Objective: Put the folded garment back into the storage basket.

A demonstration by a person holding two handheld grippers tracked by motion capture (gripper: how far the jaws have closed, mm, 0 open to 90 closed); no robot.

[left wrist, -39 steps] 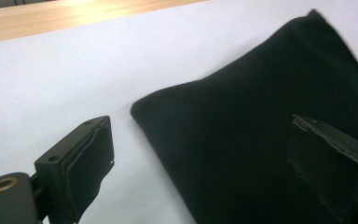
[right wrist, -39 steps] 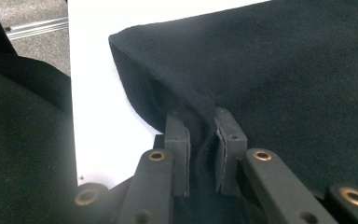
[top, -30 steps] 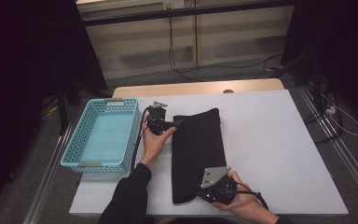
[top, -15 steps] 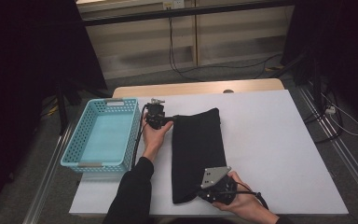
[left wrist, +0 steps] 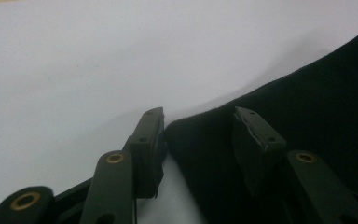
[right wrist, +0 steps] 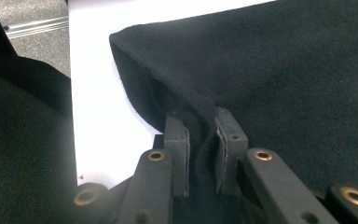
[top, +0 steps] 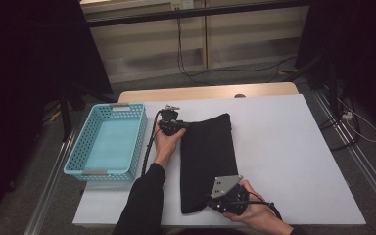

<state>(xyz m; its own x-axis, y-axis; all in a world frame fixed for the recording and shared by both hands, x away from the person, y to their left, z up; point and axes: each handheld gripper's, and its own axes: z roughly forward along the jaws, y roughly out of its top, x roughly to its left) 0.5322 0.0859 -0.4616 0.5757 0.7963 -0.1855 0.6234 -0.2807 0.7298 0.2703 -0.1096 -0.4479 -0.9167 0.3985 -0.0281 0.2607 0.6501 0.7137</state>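
The white surface point(top: 293, 156) carries everything, and on it a long black cloth point(top: 208, 161) lies flat, running from the left tongs at its far corner to the right tongs at its near end. A light blue basket point(top: 108, 139) stands on the surface just beyond the left tongs, on their outer side, away from the cloth and well apart from the right tongs.

The right tongs point(top: 219, 205) sit at the cloth's near edge in the person's right hand point(top: 254, 213). In the right gripper view the right tongs point(right wrist: 200, 140) are clamped narrowly on a raised fold of that edge, with cloth bunched between both pads.

The left tongs point(top: 175, 126), held in the left hand point(top: 165, 142), rest at the far left corner of the cloth. In the left gripper view the left tongs point(left wrist: 198, 135) stand partly open and have just been closing; the corner of the cloth lies between the pads, with one pad at its edge and the other over the cloth. Whether the pads already press on it cannot be told.
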